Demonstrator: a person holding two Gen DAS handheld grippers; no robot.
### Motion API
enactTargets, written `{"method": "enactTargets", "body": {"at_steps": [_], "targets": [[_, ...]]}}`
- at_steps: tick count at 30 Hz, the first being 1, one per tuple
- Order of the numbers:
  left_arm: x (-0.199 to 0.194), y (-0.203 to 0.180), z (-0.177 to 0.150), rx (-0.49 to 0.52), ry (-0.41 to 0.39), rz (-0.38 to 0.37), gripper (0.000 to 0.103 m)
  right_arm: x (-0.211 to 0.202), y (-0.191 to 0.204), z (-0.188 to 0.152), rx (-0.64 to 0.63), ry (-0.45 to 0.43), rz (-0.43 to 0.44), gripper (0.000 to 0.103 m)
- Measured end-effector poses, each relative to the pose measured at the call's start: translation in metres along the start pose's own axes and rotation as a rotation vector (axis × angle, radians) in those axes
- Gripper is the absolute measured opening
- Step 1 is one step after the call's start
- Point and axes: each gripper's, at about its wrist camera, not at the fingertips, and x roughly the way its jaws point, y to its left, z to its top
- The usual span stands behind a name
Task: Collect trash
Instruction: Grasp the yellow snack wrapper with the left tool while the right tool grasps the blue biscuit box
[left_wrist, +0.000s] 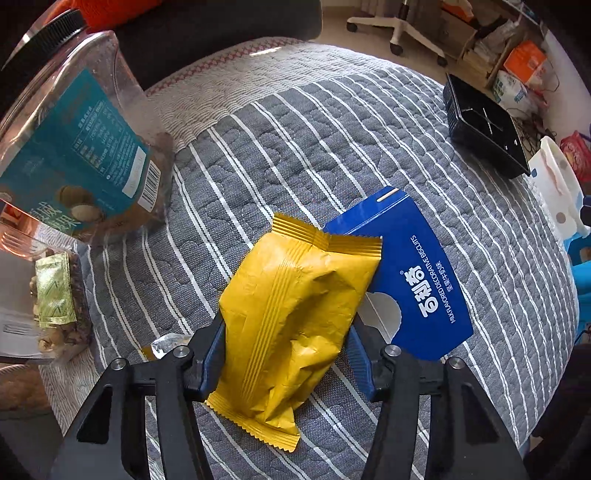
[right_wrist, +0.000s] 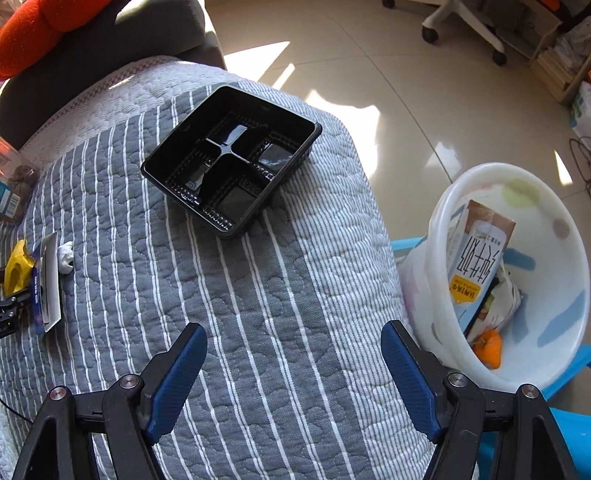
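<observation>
left gripper (left_wrist: 286, 354) clamped on the yellow snack wrapper (left_wrist: 295, 325), both blue pads pressing its sides; wrapper runs lengthwise between the jaws, crimped far end pointing away. Just right of the jaws and partly under the wrapper: flattened blue biscuit box (left_wrist: 410, 273). Small foil scrap (left_wrist: 166, 343) just left of the left finger. Further left: clear bag of nuts (left_wrist: 55, 314), beyond it a tilted clear jar (left_wrist: 74, 147) with teal label and black lid. All on the grey striped quilted cloth (left_wrist: 295, 155). Far right, near the cloth's edge: black divided tray (left_wrist: 484, 125)

right gripper (right_wrist: 293, 373) released, jaws wide, nothing between them, only striped cloth below. Right of its right finger, off the table edge: white trash bin (right_wrist: 554, 229), already holding a milk carton (right_wrist: 476, 266), a crumpled bag and something orange, maybe fruit peel, hard to tell. Ahead of the jaws: the black tray, four compartments, empty. Far left: small white crumpled wad (right_wrist: 65, 256) beside the blue box, left gripper's wrapper at the frame edge
</observation>
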Motion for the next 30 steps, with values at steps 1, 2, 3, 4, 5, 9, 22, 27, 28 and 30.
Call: {"method": "enactTargets", "body": {"at_steps": [1,2,3,4,5,9,22,27,28,30], "targets": [[-0.005,0.004,-0.004,-0.045,-0.013,-0.011,0.053,0.001,0.006,0.000,-0.007,-0.002,0.002,0.081],[-0.011,0.008,-0.009,-0.092,-0.021,-0.018,0.050,0.001,0.012,0.000,-0.014,-0.003,0.005,0.081],[-0.017,0.012,-0.014,-0.134,-0.026,-0.020,0.050,0.003,0.021,0.001,-0.023,-0.005,0.012,0.081],[-0.024,0.016,-0.020,-0.177,-0.030,-0.013,0.049,0.004,0.030,0.001,-0.034,-0.005,0.021,0.081],[-0.031,0.019,-0.025,-0.211,-0.034,-0.009,0.049,0.006,0.040,0.001,-0.045,-0.006,0.033,0.081],[-0.063,0.023,-0.052,-0.288,-0.055,0.083,0.049,0.015,0.087,0.000,-0.113,-0.003,0.093,0.081],[-0.121,0.051,-0.121,-0.509,-0.123,0.102,0.048,0.065,0.205,-0.009,-0.214,0.029,0.213,0.081],[-0.120,0.059,-0.127,-0.521,-0.114,0.108,0.048,0.076,0.220,-0.012,-0.214,0.023,0.191,0.078],[-0.119,0.059,-0.128,-0.519,-0.112,0.108,0.048,0.078,0.222,-0.013,-0.221,0.020,0.183,0.075],[-0.119,0.057,-0.128,-0.511,-0.109,0.109,0.048,0.080,0.226,-0.015,-0.236,0.030,0.192,0.054]]}}
